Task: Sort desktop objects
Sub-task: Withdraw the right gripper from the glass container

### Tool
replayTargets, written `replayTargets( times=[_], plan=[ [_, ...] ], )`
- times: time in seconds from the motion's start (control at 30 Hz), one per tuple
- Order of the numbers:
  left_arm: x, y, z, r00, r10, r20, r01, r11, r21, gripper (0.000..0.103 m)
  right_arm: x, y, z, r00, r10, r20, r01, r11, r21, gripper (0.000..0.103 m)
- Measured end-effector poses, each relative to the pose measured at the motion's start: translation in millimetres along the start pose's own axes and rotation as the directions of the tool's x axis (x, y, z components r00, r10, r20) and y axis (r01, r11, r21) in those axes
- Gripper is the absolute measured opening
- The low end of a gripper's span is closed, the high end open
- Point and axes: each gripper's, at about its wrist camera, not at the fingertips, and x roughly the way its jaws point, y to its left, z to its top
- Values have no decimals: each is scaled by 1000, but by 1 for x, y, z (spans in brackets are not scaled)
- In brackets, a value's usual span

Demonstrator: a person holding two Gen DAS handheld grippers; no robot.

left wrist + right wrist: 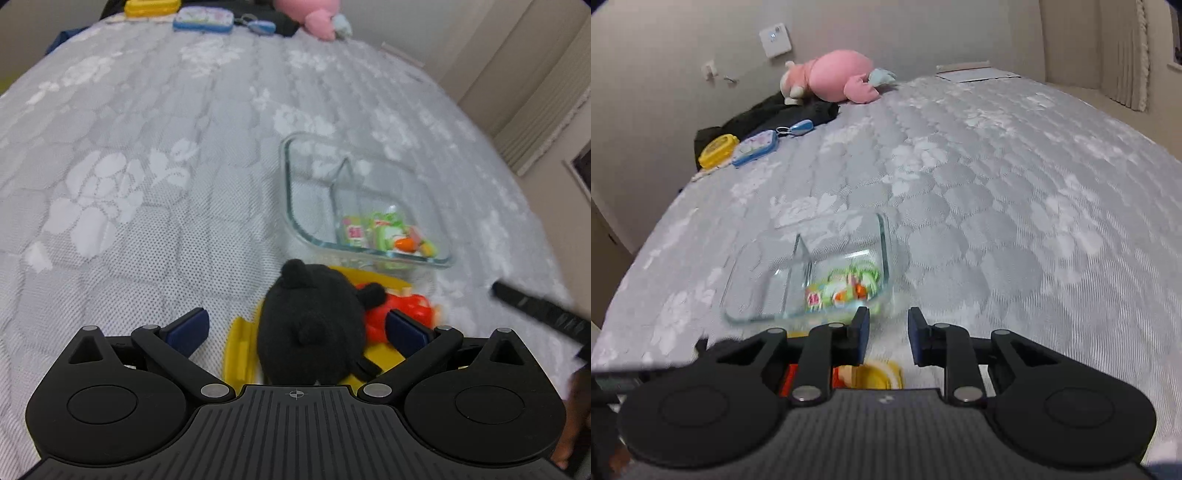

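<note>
A black plush toy (310,328) lies on a yellow tray (240,350) beside a red toy (402,314) on the grey bedspread. My left gripper (295,328) is open wide, its blue pads either side of the plush, not touching it. A divided glass dish (291,192) beyond holds small colourful toys (384,232) in its right compartment. My right gripper (888,332) is open and empty, just in front of the dish (884,243); the toys (846,288) show past its fingertips, and the yellow tray (879,374) and red toy (786,378) lie beneath it.
At the far edge of the bed lie a pink plush (834,79), a yellow case (718,149), a blue-rimmed case (755,147), a blue keyring (799,127) and dark clothing (768,114). The right gripper's black finger (535,310) shows at the right.
</note>
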Motion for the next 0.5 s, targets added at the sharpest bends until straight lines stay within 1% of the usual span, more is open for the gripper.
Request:
replayTargets(
  times=[0.03, 0.13, 0.17, 0.2, 0.23, 0.3, 0.33, 0.37, 0.43, 0.47, 0.5],
  plan=[
    [-5, -5, -2, 1000, 27, 0, -27, 999, 34, 103, -1, -3, -7, 1000, 4, 1, -4, 1000, 7, 29],
    [-10, -21, -9, 991, 133, 3, -132, 982, 136, 103, 13, -16, -20, 997, 17, -78, -11, 997, 72, 31],
    [-9, -25, -10, 987, 159, 0, -157, 975, 159, 103, 18, -21, -21, 993, 45, -113, -32, 993, 111, 31],
    [-8, -28, -11, 985, 172, -11, -168, 970, 174, 103, 22, -26, -20, 987, 78, -138, -56, 987, 151, 31],
    [-6, -31, -12, 985, 171, -30, -163, 970, 180, 103, 23, -30, -21, 983, 102, -151, -74, 980, 182, 32],
    [0, -33, -10, 988, 133, -78, -119, 980, 159, 103, 23, -35, -20, 981, 120, -154, -86, 974, 210, 38],
    [2, -33, -8, 989, 109, -98, -94, 986, 140, 103, 22, -36, -21, 981, 120, -153, -86, 973, 212, 43],
    [4, -33, -8, 990, 93, -108, -79, 989, 122, 103, 22, -38, -20, 981, 120, -151, -86, 973, 214, 44],
    [8, -35, -5, 987, 116, -111, -101, 987, 127, 103, 21, -41, -20, 979, 129, -156, -91, 969, 229, 45],
    [11, -38, -3, 983, 145, -109, -128, 981, 146, 103, 21, -43, -20, 978, 136, -161, -95, 966, 239, 45],
    [14, -43, -3, 976, 191, -105, -170, 969, 180, 103, 21, -44, -21, 975, 146, -169, -101, 963, 249, 45]
  ],
)
